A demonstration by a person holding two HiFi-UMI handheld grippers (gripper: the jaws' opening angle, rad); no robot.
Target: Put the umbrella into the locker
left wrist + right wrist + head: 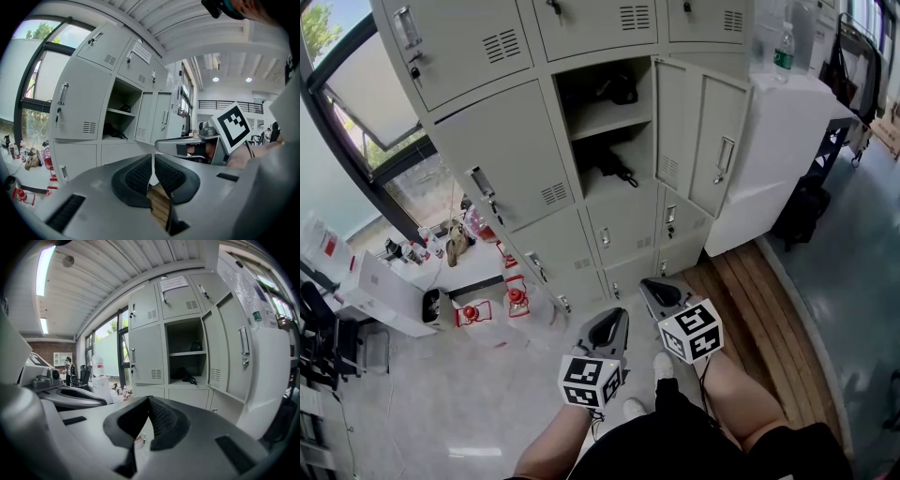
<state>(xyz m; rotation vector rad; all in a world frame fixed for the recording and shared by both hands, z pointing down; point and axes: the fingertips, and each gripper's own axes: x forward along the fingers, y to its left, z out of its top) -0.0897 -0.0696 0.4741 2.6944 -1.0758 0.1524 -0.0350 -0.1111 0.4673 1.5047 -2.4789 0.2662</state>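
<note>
Above the open locker (pixel 186 353), an unreadable notice (pixel 173 284) — left claw (pixel 153 159), right claw (pixel 149 401) closed, empty.

we counted two grippers: one left gripper (pixel 617 317) and one right gripper (pixel 652 284). there was one open locker (pixel 605 120), which held one umbrella (pixel 614 167) and one other dark item (pixel 622 91). one bottle (pixel 784 47) topped one white cabinet (pixel 787 122), and we saw two red objects (pixel 471 312) on the floor.

Matt grey metal locker (pixel 497 159), wood plank platform (pixel 759 300), glossy pale floor (pixel 441 403)
</note>
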